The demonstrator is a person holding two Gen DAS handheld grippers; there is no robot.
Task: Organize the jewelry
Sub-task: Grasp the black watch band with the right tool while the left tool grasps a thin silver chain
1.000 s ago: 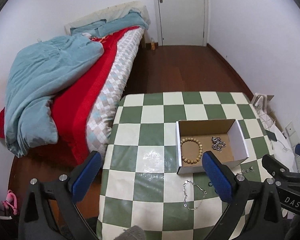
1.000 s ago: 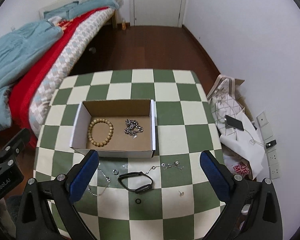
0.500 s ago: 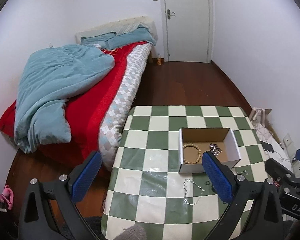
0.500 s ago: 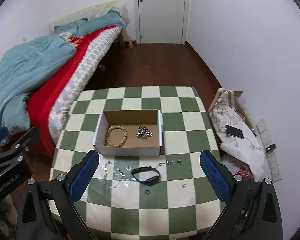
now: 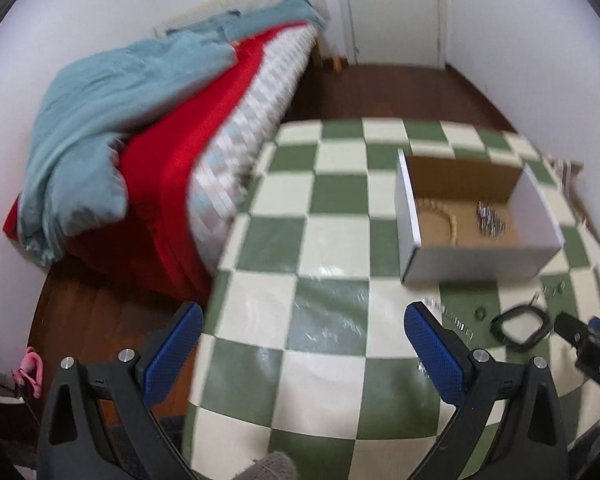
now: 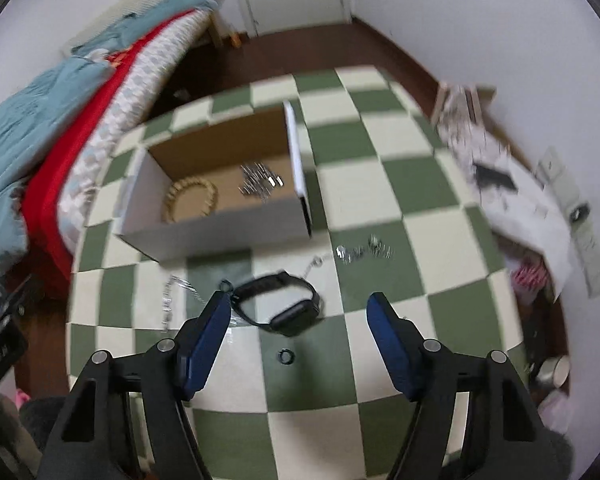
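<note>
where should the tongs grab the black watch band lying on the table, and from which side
Probably best on the thin strap arc of the black watch band, opposite the thicker face at its near right. The band lies flat as an open loop, so come straight down from above with the right tongs, one finger inside the loop and one outside. The tongs are open and nearly over it.

Both grippers dropped closer; right gripper (image 6: 299, 322) now nears the black watch (image 6: 278, 304).
</note>
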